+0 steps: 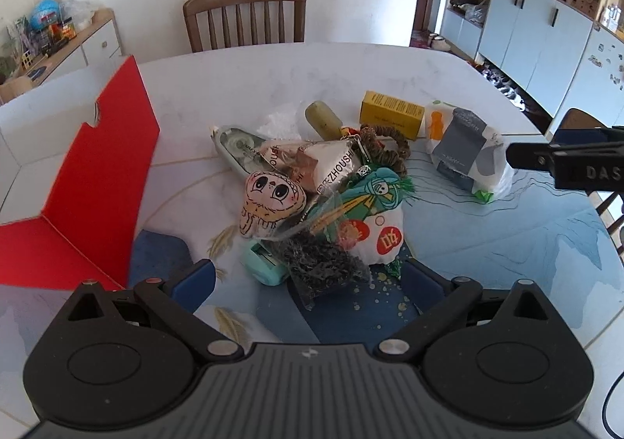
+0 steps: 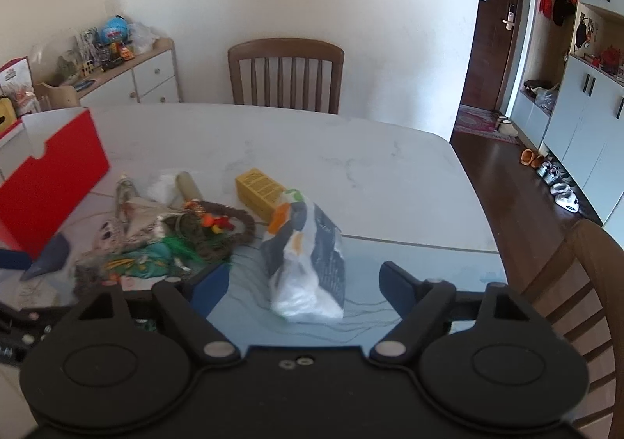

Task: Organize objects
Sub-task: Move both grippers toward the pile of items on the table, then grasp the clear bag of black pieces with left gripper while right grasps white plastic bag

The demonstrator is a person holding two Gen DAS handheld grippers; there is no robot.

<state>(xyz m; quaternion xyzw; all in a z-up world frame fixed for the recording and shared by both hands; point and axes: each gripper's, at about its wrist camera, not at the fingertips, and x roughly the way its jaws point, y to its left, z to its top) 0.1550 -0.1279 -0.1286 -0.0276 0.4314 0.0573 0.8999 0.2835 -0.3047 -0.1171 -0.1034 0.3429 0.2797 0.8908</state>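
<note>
Progress: nothing sorted yet, as far as visible; red box [image 1: 78, 166] open, its visible inside part bare, rest of the inside hidden.
Landmark: red box, at the left side of the table [image 1: 273, 76].
Pile [image 1: 312, 197]: just beside the red box, toward the table middle, all mixed and overlapping.
Pile contents: doll-face pouch [image 1: 269, 205] on top at the side nearest the box; green printed pouch [image 1: 366, 220] touching it on the far side from the box; clear bag of dark dried leaves [image 1: 323, 267] under both; mint-coloured small device [image 1: 261, 263] partly hidden below.
Farther from the box: brown braided ring [image 1: 386, 142], pale green tube [image 1: 323, 119], yellow carton [image 1: 390, 113] behind the pile.
Farthest from the box: tissue pack in grey and white wrap [image 2: 308, 263], apart from the pile, lying on the blue mat [image 2: 390, 255].
Left to do: seemingly every object, so the task judged at its start.
Left gripper [image 1: 308, 283]: jaws wide, holding nothing; tilted down over the pile, the leaf bag between the fingers but no contact seen.
Right gripper [image 2: 304, 283]: jaws wide, empty; pointing downward at the tissue pack, the pack between the blue fingers [image 2: 206, 283], not pressed.
Likely next: tissue pack for the right side, a pouch or the leaf bag for the left, then toward the red box; only a guess.
</note>
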